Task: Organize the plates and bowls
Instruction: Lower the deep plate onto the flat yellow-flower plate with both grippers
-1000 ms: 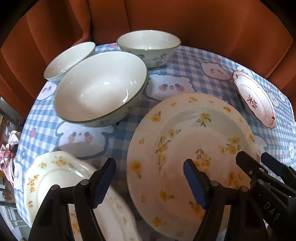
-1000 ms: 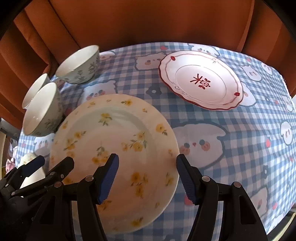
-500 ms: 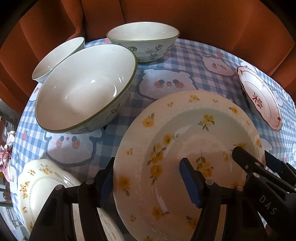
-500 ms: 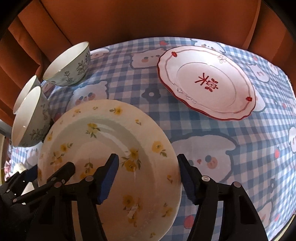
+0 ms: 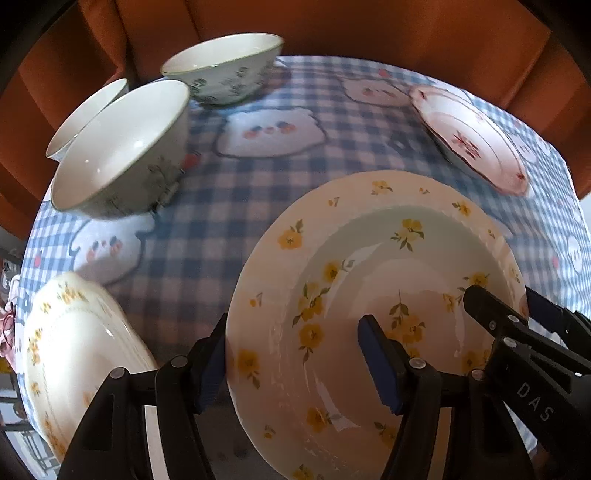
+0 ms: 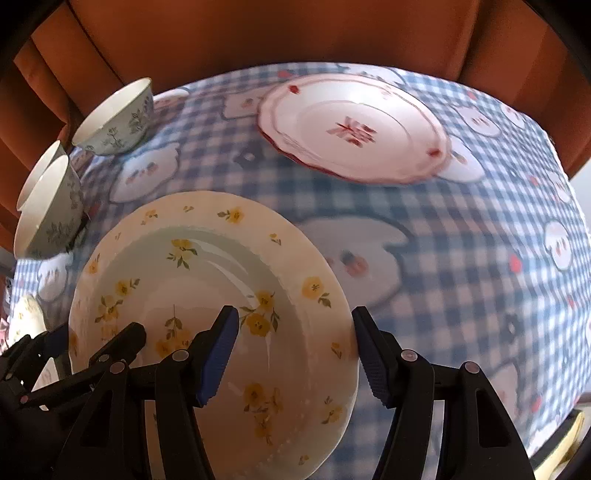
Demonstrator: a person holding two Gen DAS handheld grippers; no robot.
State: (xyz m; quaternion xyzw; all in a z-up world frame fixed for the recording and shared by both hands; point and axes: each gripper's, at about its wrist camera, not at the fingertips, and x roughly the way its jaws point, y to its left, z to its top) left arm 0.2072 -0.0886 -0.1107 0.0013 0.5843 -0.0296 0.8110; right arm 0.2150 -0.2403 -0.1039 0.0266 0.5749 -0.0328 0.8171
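The big yellow-flowered plate (image 5: 388,258) (image 6: 207,266) hangs between my two grippers, sharp against the blurred cloth. My left gripper (image 5: 295,332) straddles its left rim, one pad under the edge and one on the inside; it is shut on the plate. On the opposite rim my right gripper (image 6: 295,321) is shut the same way. Each gripper shows in the other's view: the right gripper (image 5: 498,306) and the left gripper (image 6: 92,347). A red-trimmed plate (image 5: 469,136) (image 6: 354,129) lies at the far right.
Three floral bowls stand at the back left: the nearest bowl (image 5: 122,155), one behind it (image 5: 85,114), one farther back (image 5: 221,70). A second yellow-flowered plate (image 5: 74,350) lies at the near left. The blue checked tablecloth (image 5: 240,192) meets orange upholstery (image 6: 295,33) behind.
Both grippers narrowed onto the big plate's opposite rims. The plate now travels with them; the bowls have slid left in the left wrist view and the cloth is blurred.
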